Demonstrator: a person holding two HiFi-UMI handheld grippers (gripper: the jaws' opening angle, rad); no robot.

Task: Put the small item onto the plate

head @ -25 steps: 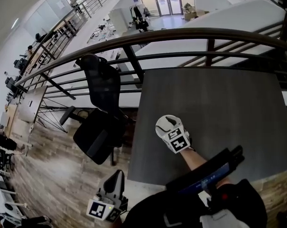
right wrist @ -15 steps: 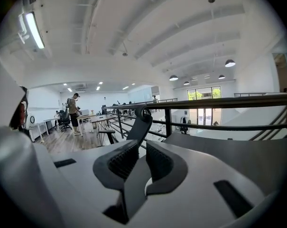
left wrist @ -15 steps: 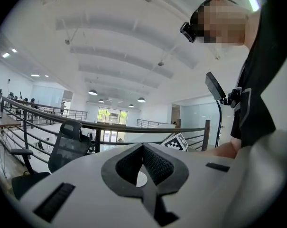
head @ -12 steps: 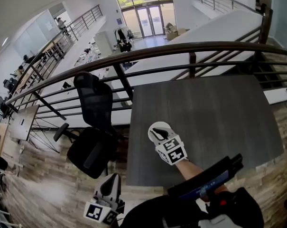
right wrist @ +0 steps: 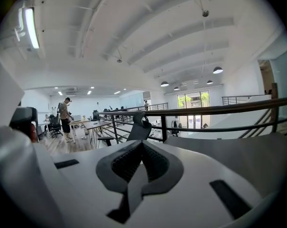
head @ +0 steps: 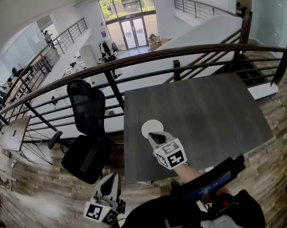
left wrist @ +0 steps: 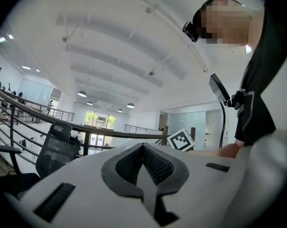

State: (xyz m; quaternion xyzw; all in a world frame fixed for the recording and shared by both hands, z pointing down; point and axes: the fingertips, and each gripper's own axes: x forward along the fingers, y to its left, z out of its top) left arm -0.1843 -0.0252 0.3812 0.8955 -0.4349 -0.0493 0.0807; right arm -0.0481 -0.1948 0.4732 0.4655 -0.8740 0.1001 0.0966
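The right gripper (head: 156,137) hangs over the near left part of the grey table (head: 209,108), its jaws pressed together with nothing between them. A second ago its white body covered the plate (head: 150,125). Now it has drawn back toward the near edge, and most of the round white plate shows just beyond its tip, lying flat on the table near the left edge. The dark jaw tip overlaps only the plate's near rim.

The small item cannot be made out in any view, neither on the plate nor elsewhere on the table.

The left gripper (left wrist: 143,150) is held low at the near left, off the table, much where it was before, jaws also together and empty. The black office chair (head: 88,122) stands left of the table, in front of the railing (head: 190,51).
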